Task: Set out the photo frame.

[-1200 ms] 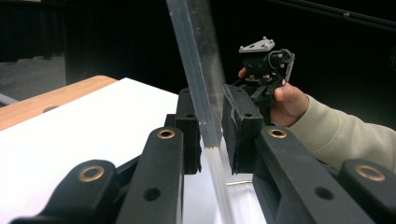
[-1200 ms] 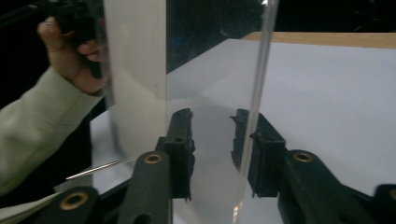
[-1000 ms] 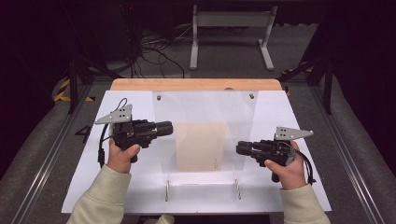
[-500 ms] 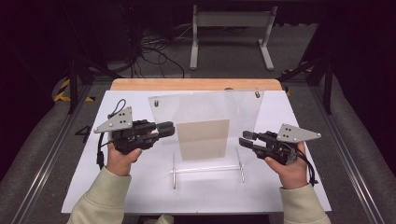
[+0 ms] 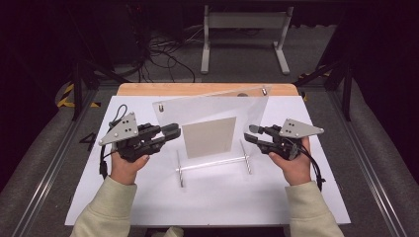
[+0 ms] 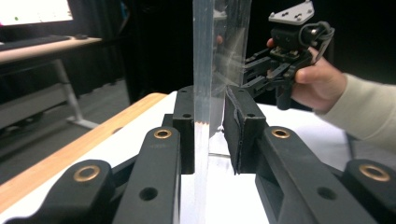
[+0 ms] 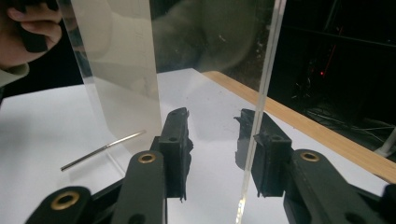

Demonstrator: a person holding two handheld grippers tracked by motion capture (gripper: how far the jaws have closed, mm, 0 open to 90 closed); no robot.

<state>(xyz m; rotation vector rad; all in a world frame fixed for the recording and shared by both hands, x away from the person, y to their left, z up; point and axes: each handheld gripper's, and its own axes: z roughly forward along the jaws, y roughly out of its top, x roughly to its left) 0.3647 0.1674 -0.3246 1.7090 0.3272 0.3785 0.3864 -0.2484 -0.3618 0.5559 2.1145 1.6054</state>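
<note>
White covers the table (image 5: 148,197), on which a clear acrylic panel (image 5: 212,111) is held upright between the two grippers, above a thin metal rod (image 5: 212,163). A beige sheet (image 5: 207,137) is seen within the panel. The panel's left edge is straddled by the left gripper (image 5: 172,133), its jaws parted, one pad touching. The right edge is flanked by the right gripper (image 5: 252,133), jaws apart, ungripped.

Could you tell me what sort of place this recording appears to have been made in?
Probably a lab or recording studio: a white table stands among dark surroundings, loose cables lie on the floor behind it, and a lit monitor sits on a side desk.
</note>
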